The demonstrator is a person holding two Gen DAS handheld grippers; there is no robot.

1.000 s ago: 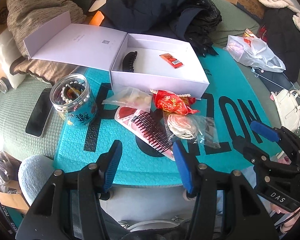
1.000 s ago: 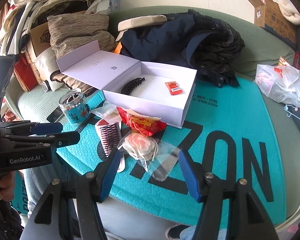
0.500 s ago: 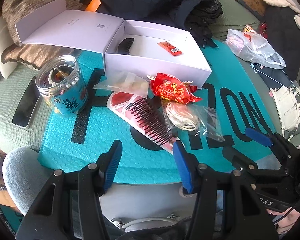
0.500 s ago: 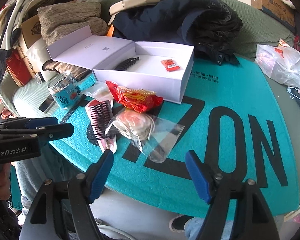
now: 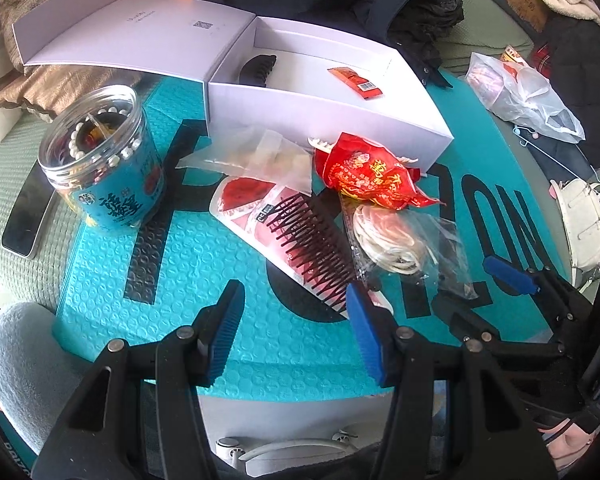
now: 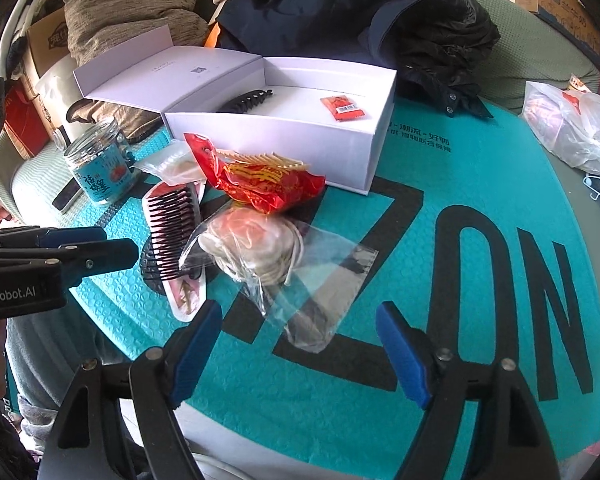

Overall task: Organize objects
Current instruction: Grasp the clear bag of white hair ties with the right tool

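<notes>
An open white box (image 5: 328, 116) (image 6: 300, 140) on a teal mat (image 5: 220, 280) holds a black hair claw (image 5: 258, 68) and a small orange packet (image 5: 354, 82). In front of it lie a red snack packet (image 5: 372, 180) (image 6: 260, 184), a dark comb (image 5: 316, 240) (image 6: 168, 232) on a card, a clear bag with a white cord (image 5: 392, 240) (image 6: 260, 252) and a small clear pouch (image 5: 260, 156). My left gripper (image 5: 296, 332) is open, just short of the comb. My right gripper (image 6: 300, 352) is open, just short of the cord bag.
A blue jar of beads (image 5: 100, 160) stands left of the box, with a phone (image 5: 26, 216) beside it. A dark jacket (image 6: 360, 20) lies behind the box. A plastic bag (image 6: 572, 128) sits at the far right, a white handbag (image 5: 584, 220) off the mat.
Both grippers have moved forward and down toward the pile in front of the box. The right gripper's jaws have spread wider. The objects have not moved.
</notes>
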